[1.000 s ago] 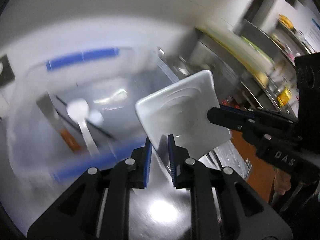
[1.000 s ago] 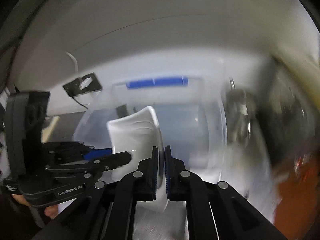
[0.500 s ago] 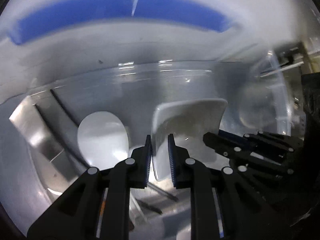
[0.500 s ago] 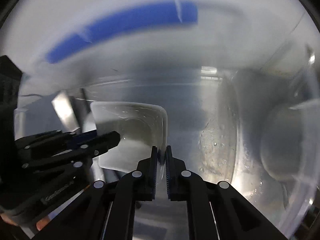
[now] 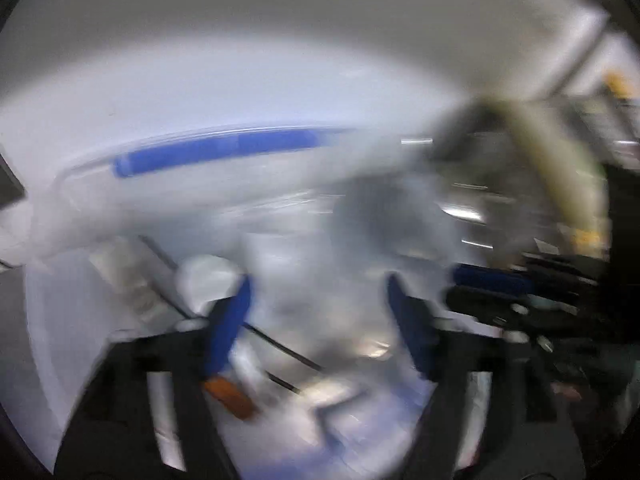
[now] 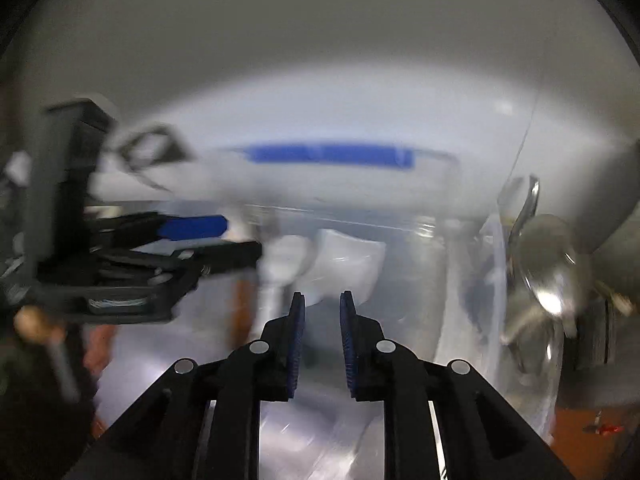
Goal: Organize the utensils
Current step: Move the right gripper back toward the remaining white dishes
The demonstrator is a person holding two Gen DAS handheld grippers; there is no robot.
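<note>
as both jaws just spread | right claw (image 6: pixel 322 306) empty | white dish (image 6: pixel 348 268) just beyond, untouched | left claw (image 5: pixel 318 292) spread

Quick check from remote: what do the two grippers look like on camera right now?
Both look alike: black angular linkage arms with silver round pivot pins and blue ribbed pads on the fingers. The right gripper is sharp; the left gripper is motion-blurred. No cables or sleeves are visible.

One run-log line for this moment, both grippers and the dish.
left gripper: just opened, empty | right gripper: just opened, empty | white square dish: released inside clear bin
</note>
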